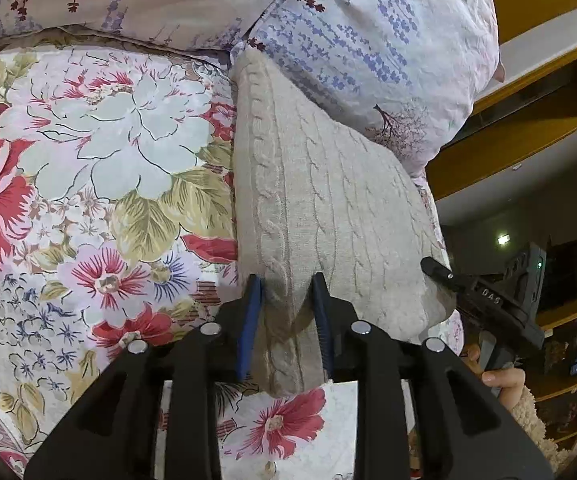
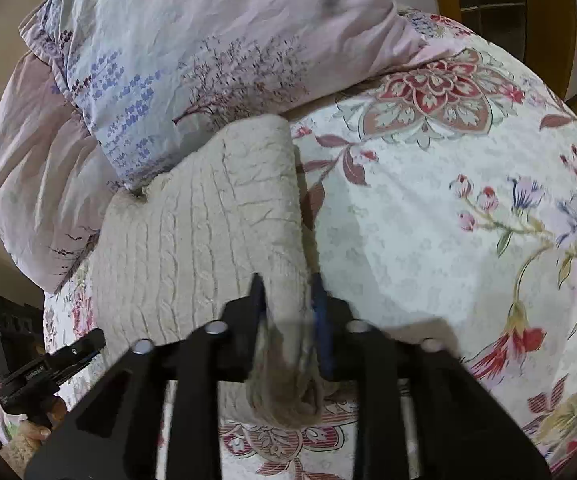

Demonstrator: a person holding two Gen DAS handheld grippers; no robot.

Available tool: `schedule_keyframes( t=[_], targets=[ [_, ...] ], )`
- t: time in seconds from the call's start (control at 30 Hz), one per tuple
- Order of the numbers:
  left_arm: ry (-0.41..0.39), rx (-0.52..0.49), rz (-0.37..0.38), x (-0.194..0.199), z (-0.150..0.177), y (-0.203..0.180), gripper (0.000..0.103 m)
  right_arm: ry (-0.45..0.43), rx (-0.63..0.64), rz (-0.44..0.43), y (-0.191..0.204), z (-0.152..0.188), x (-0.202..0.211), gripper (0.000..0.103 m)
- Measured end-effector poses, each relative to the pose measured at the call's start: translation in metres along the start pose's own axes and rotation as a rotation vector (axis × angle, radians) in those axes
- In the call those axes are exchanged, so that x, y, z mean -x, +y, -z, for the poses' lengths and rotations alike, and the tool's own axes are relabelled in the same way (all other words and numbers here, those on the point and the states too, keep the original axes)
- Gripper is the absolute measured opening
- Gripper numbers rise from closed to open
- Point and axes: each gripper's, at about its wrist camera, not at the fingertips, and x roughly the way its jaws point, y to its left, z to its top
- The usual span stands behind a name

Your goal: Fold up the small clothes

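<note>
Cable-knit cream wool, a small sweater (image 1: pixel 328 208), is seen laid across a floral bedspread (image 1: pixel 88 160), its far end pressed against a lavender-printed pillow (image 1: pixel 368 40) that blocks the space beyond it. A second, crumpled pillow in pale pink (image 2: pixel 28 184) is piled at the left of the right wrist view, and wooden shelving (image 1: pixel 528 152) is glimpsed past the edge of the bed.

The garment's near edge is gripped from both sides. The left gripper (image 1: pixel 286 312) is clamped on a bunched ridge of the knit, with the blue-padded fingers (image 1: pixel 250 320) drawn in against the cloth on either side. The right gripper (image 2: pixel 288 312) is likewise closed on a thick rolled fold of the same sweater (image 2: pixel 208 220), which is raised and bulges between the jaws; this view is slightly blurred.

Each tool is caught in the other's camera: the right gripper (image 1: pixel 444 276) is shown held at the sweater's far corner by a bare hand (image 1: pixel 496 376) in a fleecy sleeve, while the left gripper (image 2: pixel 88 344) is seen low at the left edge, angled in toward the knit.
</note>
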Motion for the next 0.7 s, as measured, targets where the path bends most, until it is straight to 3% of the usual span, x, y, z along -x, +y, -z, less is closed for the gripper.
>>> schedule_keyframes(
  t=[0.1,0.17,0.37,0.43,0.47,0.5,0.6,0.7],
  targets=[
    [-0.040,0.046,0.027,0.012,-0.010,0.007,0.032,-0.049,-0.064,-0.058,-0.008,-0.020,0.013,0.056],
    [-0.053,0.063,-0.001,0.012,-0.019,0.011,0.051,-0.053,-0.123,-0.096,-0.014,-0.038,0.010,0.056],
    [-0.004,0.094,-0.028,-0.002,-0.030,0.016,0.057,0.012,-0.200,-0.123,-0.016,-0.076,-0.029,0.056],
    [0.003,0.087,-0.031,-0.007,-0.030,0.015,0.058,0.045,-0.204,-0.111,-0.014,-0.081,-0.043,0.039],
    [0.004,0.086,-0.029,-0.007,-0.030,0.015,0.058,0.057,-0.199,-0.123,-0.011,-0.082,-0.049,0.010],
    [0.006,0.086,-0.027,-0.009,-0.029,0.014,0.058,0.061,-0.184,-0.132,-0.007,-0.082,-0.052,0.009],
    [0.007,0.073,-0.022,-0.016,-0.035,0.008,0.058,-0.058,-0.092,-0.127,0.011,-0.084,-0.033,0.008],
    [0.009,0.063,-0.021,-0.019,-0.036,0.005,0.058,-0.098,-0.098,-0.090,0.008,-0.086,-0.028,0.008]
  ],
)
